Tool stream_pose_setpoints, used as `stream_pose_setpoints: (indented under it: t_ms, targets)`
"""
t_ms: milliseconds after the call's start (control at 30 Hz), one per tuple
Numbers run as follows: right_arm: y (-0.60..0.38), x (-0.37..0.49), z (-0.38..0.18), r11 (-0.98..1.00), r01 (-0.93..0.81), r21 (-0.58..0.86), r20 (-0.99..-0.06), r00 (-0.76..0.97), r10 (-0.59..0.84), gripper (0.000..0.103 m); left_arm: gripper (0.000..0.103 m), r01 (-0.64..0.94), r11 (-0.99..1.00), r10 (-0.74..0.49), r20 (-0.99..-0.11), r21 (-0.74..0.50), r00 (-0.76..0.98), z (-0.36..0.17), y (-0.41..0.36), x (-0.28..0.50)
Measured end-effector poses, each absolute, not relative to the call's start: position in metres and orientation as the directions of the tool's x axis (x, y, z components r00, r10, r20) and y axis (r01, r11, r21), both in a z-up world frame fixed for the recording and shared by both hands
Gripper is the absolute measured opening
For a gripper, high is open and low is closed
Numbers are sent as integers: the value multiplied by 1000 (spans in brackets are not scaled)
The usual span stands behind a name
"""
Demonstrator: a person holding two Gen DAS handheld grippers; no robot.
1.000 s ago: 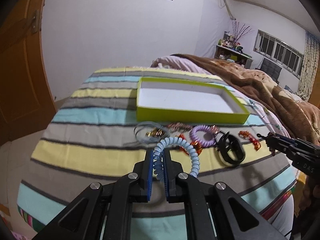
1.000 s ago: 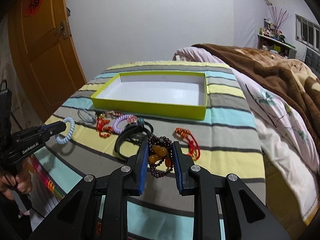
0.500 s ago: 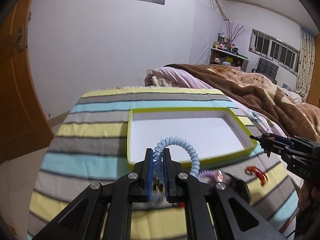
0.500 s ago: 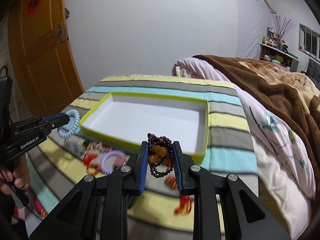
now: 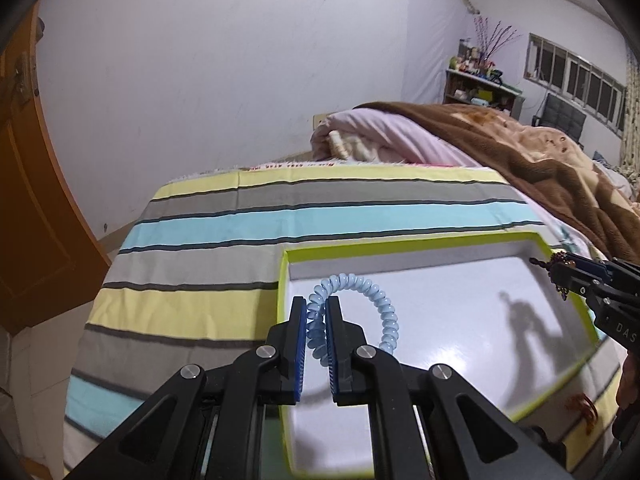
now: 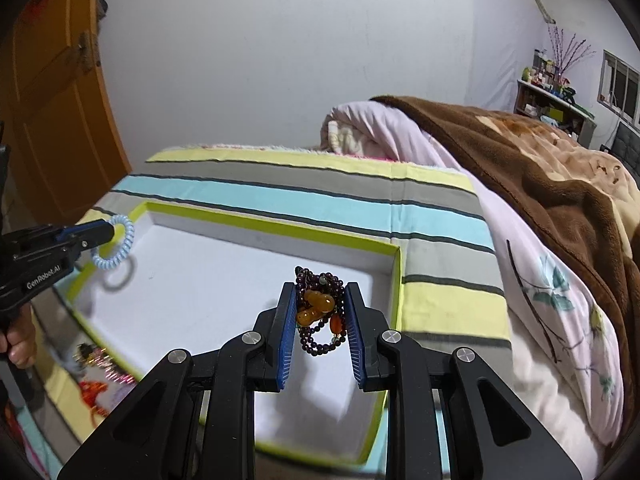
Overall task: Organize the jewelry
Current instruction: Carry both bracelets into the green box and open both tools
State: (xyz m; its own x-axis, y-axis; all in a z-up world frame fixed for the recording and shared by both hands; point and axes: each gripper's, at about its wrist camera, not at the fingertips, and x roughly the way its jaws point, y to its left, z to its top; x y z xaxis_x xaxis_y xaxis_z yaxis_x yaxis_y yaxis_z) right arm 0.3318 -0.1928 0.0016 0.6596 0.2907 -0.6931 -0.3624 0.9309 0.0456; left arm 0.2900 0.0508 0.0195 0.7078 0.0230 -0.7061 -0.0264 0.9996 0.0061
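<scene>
We see the left gripper [image 5: 316, 312] clamped on a pale blue spiral bracelet [image 5: 360, 300], whose loop arches to the right of the blue finger pads, above the white floor of a lime-green shallow box [image 5: 424, 240]. In the right wrist view that same gripper [image 6: 106, 232] enters from the left, and its black body reads "GenRobot.AI"; the coil [image 6: 118, 244] hangs over the box's left end, casting a ring shadow inside.

The right gripper [image 6: 320, 304] pinches a dark garnet bead bracelet [image 6: 320, 340] with an amber gourd charm [image 6: 316, 306] between its pads, over the box [image 6: 280, 222] near its right wall. From the left wrist view this gripper [image 5: 560, 268] carries the letters "DAS", the rest cut off.

The box sits on a striped bedspread [image 5: 224, 240]. Other jewelry pieces [image 6: 96, 364] lie blurred on the cloth outside the box's near-left edge. A brown blanket [image 6: 540, 160] covers the bed to the right.
</scene>
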Motion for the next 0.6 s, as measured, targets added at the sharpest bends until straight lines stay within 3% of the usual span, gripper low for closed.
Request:
stream_pose_setpoints:
  t_ms: [367, 600]
  targets:
    - [-193, 369, -21, 944, -326, 41, -751, 613, 245, 25, 9, -21, 999, 44, -759, 41, 650, -2, 49, 326]
    - [-196, 367, -17, 942, -331, 59, -738, 621, 264, 30, 11, 3, 999, -29, -766, -36, 643, -5, 51, 325]
